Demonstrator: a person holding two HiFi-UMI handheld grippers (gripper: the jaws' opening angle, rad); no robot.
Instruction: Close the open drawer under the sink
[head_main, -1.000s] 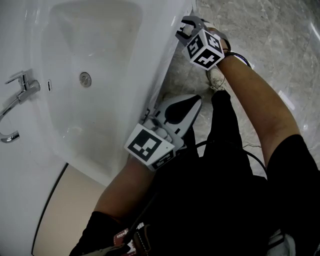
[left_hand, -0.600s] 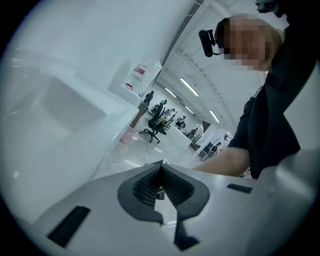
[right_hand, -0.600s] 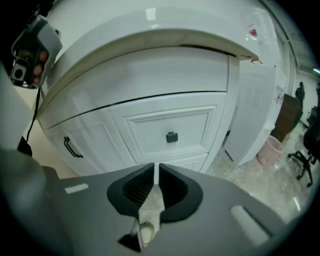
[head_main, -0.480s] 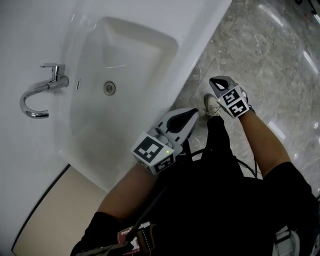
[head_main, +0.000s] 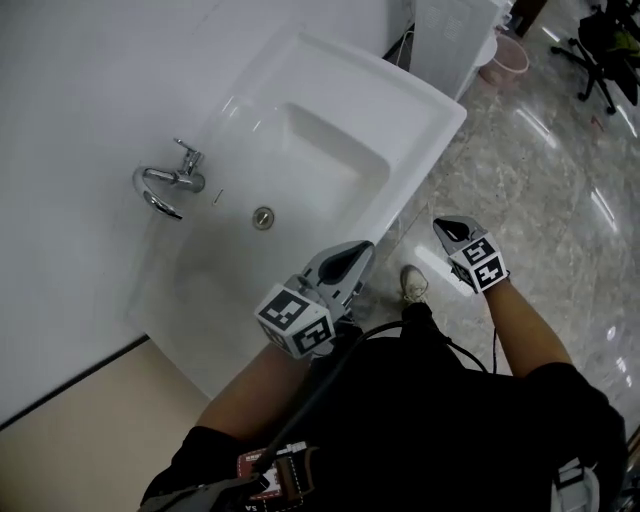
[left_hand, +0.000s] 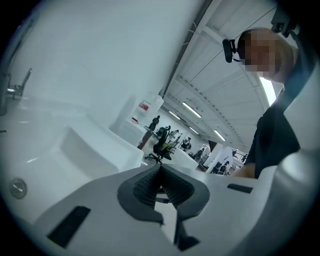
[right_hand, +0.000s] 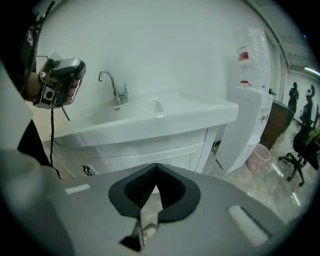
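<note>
The white sink with a chrome faucet fills the upper left of the head view. Below it, the right gripper view shows the white cabinet front; its panels look flush, with dark handles at the left. My left gripper hangs over the sink's front edge, its jaws shut on nothing. My right gripper is out over the floor, to the right of the sink. It is also shut and empty. The left gripper shows in the right gripper view too.
A tall white appliance stands just right of the sink, with a pink bin beside it. Glossy marble floor spreads to the right, with an office chair far off. My shoe is by the cabinet.
Both grippers have risen from low beside the sink's front edge. The right gripper's jaws, open a second ago, are shut. The head view has pulled back and shows the whole sink.
</note>
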